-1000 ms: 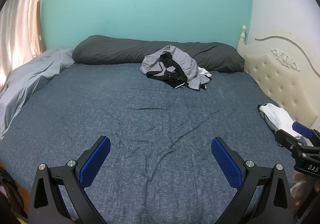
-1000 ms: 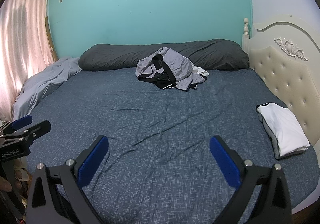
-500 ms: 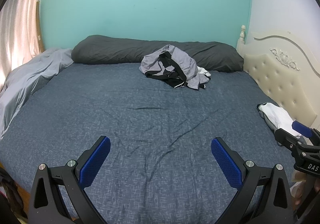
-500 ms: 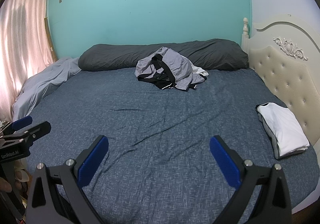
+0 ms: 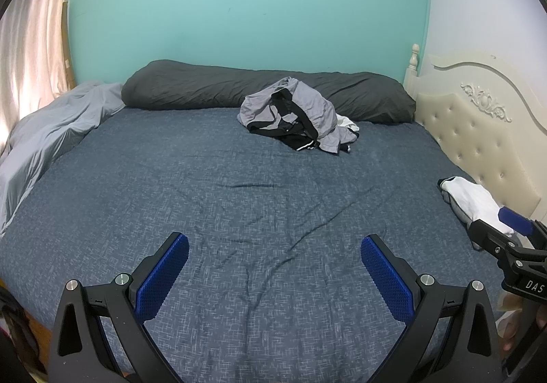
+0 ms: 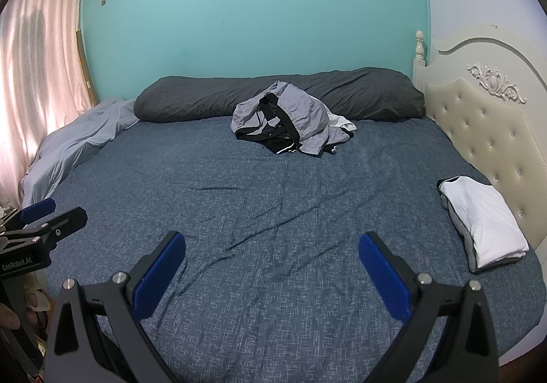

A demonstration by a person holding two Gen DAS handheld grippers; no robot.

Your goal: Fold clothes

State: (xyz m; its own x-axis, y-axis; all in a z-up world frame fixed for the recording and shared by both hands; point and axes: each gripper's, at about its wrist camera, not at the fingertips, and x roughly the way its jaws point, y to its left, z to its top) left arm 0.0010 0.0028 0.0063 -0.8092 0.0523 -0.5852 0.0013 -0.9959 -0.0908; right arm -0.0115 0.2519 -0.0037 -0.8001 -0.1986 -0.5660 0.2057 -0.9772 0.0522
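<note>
A crumpled pile of grey and black clothes [image 5: 294, 116] [image 6: 290, 119] lies at the far side of the blue bedsheet [image 5: 239, 205] [image 6: 273, 212], against a dark grey bolster. A folded white garment [image 6: 478, 222] [image 5: 471, 201] rests at the bed's right edge by the headboard. My left gripper [image 5: 273, 249] hovers open over the near part of the bed, nothing between its blue pads. My right gripper [image 6: 271, 248] is open too, empty, at a similar height. Each gripper shows at the edge of the other's view.
A dark grey bolster [image 5: 259, 92] runs along the teal wall. A light grey blanket [image 5: 51, 133] is bunched at the left edge by pink curtains [image 6: 37, 82]. A cream tufted headboard [image 6: 489, 130] bounds the right side.
Both views have shifted very slightly; the grippers stay open and nothing on the bed has moved.
</note>
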